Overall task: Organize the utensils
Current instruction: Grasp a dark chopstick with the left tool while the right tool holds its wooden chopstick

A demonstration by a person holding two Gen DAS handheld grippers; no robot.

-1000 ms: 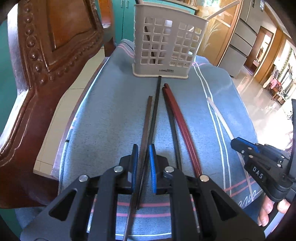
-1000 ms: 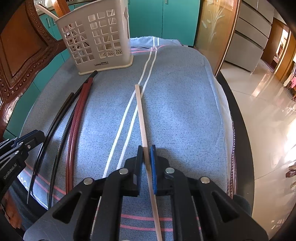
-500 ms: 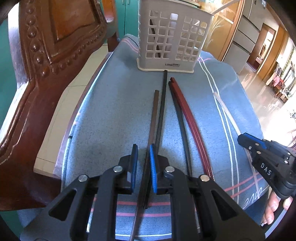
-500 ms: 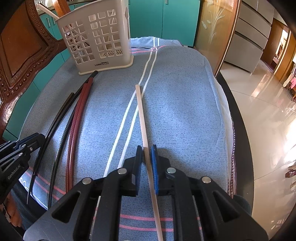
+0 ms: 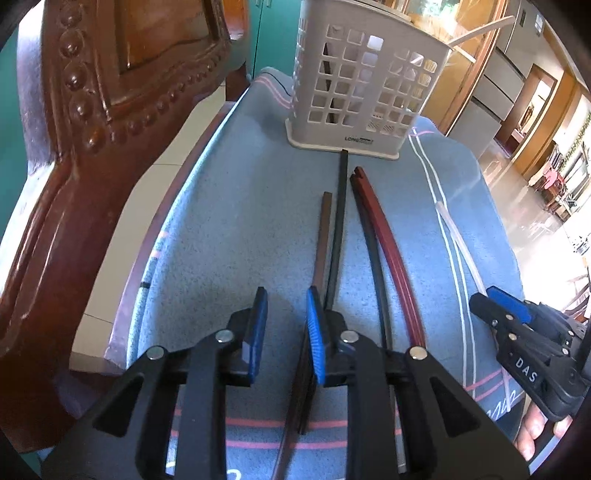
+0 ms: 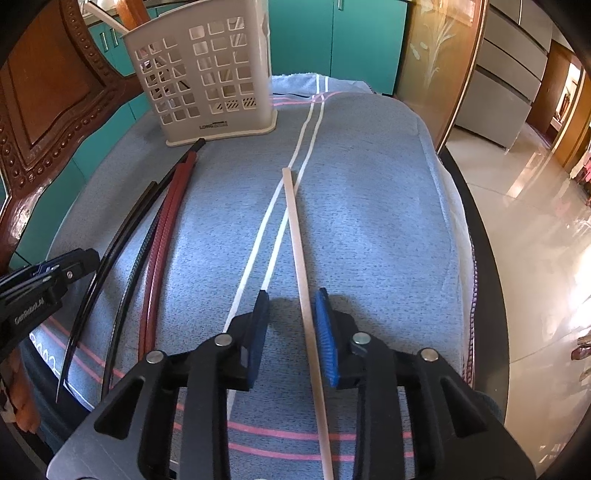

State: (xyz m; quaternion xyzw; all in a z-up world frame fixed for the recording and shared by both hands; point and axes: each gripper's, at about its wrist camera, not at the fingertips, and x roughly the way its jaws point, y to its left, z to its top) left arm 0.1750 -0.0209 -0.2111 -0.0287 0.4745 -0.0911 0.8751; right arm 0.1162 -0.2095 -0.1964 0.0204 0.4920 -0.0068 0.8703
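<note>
A beige lattice utensil holder [image 5: 365,85] stands at the far end of the blue cloth; it also shows in the right wrist view [image 6: 207,77]. A brown chopstick [image 5: 323,236], black chopsticks [image 5: 338,229] and red chopsticks [image 5: 388,240] lie side by side on the cloth. My left gripper [image 5: 286,332] is open and empty, just left of the brown chopstick. A pale chopstick [image 6: 299,254] lies on the cloth between the open jaws of my right gripper [image 6: 291,325], which also shows in the left wrist view [image 5: 498,306].
A carved wooden chair back [image 5: 92,110] stands close on the left of the table. The blue cloth [image 6: 369,221] covers the round table, whose dark edge [image 6: 476,229] curves along the right. One pale stick [image 5: 476,31] leans out of the holder.
Both grippers have opened. The left one let go of the brown chopstick and shifted left. The right one released the pale chopstick, which lies between its jaws.
</note>
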